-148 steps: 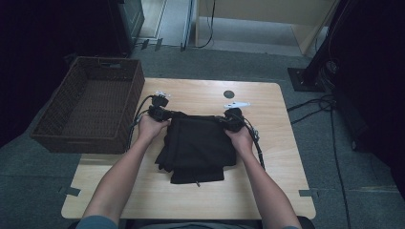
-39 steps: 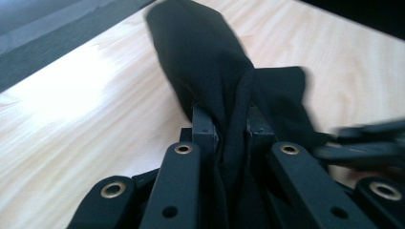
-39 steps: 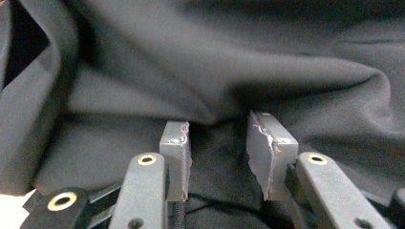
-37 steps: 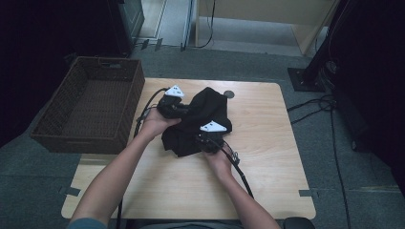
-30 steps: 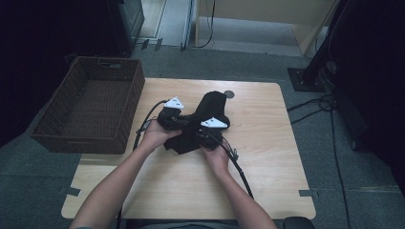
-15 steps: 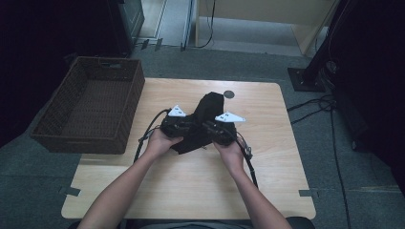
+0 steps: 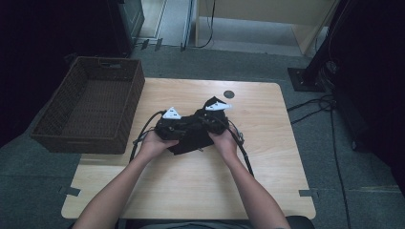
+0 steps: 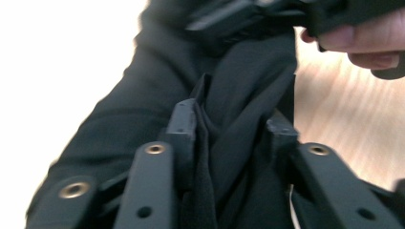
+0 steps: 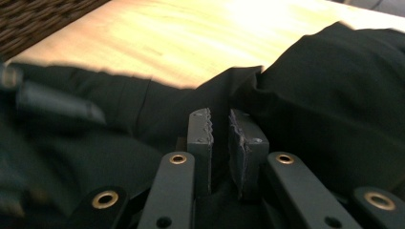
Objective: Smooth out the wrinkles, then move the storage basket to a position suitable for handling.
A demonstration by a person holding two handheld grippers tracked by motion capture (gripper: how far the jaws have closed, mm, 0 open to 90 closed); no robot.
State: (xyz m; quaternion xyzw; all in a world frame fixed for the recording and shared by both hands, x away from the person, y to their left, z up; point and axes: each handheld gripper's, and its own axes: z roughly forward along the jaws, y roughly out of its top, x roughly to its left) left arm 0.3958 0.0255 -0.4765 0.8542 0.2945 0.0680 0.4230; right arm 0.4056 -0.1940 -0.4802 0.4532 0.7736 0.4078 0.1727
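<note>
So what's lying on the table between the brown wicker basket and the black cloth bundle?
Nothing: in the high view bare light wooden table separates the brown wicker basket from the black cloth bundle.

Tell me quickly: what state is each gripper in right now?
Left gripper: jaws just opening, apart, black cloth loose between them.
Right gripper: jaws just closing, clamped on a fold of the black cloth.
</note>
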